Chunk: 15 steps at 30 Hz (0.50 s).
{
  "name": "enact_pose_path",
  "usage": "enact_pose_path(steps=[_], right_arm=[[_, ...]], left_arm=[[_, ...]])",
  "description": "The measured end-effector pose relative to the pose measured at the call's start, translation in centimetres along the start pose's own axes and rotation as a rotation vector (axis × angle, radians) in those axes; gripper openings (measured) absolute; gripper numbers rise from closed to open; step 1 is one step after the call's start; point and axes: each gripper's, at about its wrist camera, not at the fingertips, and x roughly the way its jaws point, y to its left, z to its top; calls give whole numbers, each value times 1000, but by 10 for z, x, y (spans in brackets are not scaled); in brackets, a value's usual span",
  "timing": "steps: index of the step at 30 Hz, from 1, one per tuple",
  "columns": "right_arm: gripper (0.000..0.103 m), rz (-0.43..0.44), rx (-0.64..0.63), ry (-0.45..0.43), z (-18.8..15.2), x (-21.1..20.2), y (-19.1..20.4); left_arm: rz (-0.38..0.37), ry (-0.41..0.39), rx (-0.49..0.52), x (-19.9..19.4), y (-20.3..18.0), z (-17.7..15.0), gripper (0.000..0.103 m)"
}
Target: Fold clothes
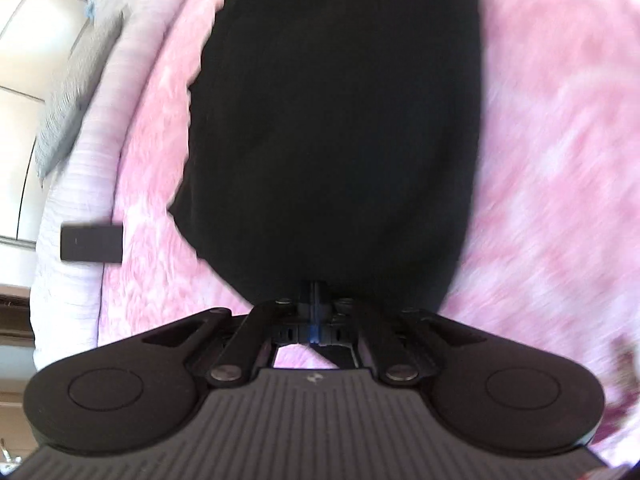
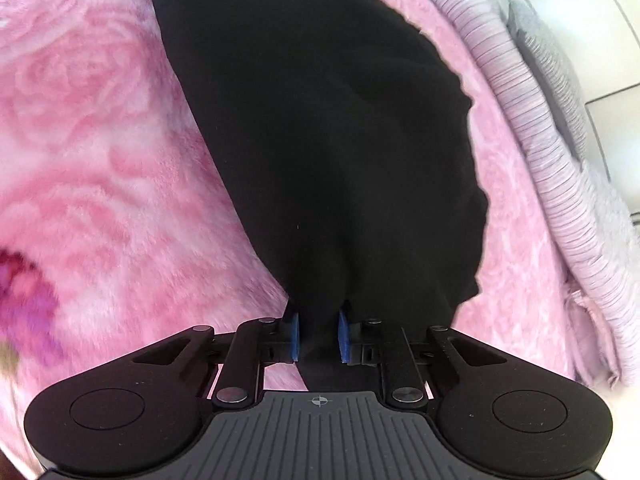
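Note:
A black garment (image 1: 332, 128) lies stretched over a pink floral blanket (image 1: 552, 152). My left gripper (image 1: 316, 308) is shut on its near edge, blue pads pressed together with cloth between. In the right wrist view the same black garment (image 2: 332, 152) runs away from my right gripper (image 2: 319, 332), whose blue pads (image 2: 295, 334) clamp a thick bunch of the cloth. Both grippers hold the garment slightly lifted at their ends. The cloth's far end is out of view.
A small black box (image 1: 91, 242) lies at the blanket's left edge. A striped pale pink sheet (image 2: 532, 120) and a grey pillow (image 2: 560, 76) lie by the white wardrobe (image 1: 24, 80).

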Motion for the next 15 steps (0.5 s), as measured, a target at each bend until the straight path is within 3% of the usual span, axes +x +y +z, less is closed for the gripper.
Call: enact_pose_path(steps=[2,3,4,7,9,12,15], right_arm=[[16,7,6,-9,-2,-5,0],[15,12,4,-13,-1,-5,1],[15,17,1,-16,-1,-5,1],[16,28,-7,-25,-1,-4,3],[16,30,-14,-26,-1,-2,4],[21,9,-44,-4,9,7,10],[31,-60,-98,1,17,15,28]], left_arm=[[-9,-48,61,-16,-22,9,40],[-13,-69,103,-22,-37,11,63],[-3,-84,160,-23,-53,13,66],[57,-13,255,-1,-78,18,63],[81,27,238,12,-81,23,60],[76,75,191,20,-74,27,22],[60,78,161,20,-68,26,17]])
